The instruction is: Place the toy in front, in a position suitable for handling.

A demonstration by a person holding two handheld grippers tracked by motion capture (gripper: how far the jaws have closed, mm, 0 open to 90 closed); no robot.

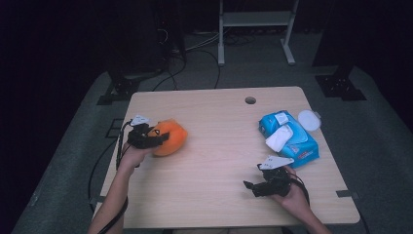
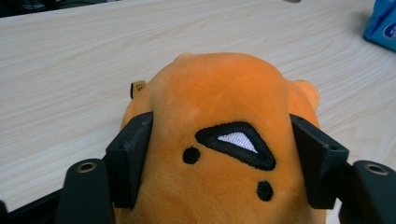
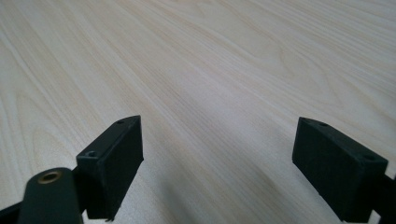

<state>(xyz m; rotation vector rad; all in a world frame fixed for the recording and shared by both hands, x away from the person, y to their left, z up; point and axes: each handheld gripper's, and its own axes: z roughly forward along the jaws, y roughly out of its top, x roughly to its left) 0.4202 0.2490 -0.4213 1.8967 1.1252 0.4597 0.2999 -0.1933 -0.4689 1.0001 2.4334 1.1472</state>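
The left gripper [image 2: 219, 154] pinches the soft, rounded orange plush toy [image 2: 224, 116], whose lower body is cut off. The right gripper [image 3: 219, 158] hangs spread over the pale wood-grain table [image 3: 210, 56].

A blue pack of wipes [image 1: 291, 138] lies on the right side of the light wood desk [image 1: 219, 146]. A white wipe [image 1: 279, 138] sticks out of its top. A small white sticker is on the pack near its far end. A round white lid [image 1: 309, 120] lies just beside the pack, near the right edge of the desk. A small round hole [image 1: 250, 100] is in the desk near its far edge. Behind the desk, black cables [image 1: 195, 58] lie on the grey floor, and a white stand [image 1: 255, 29] is there too.
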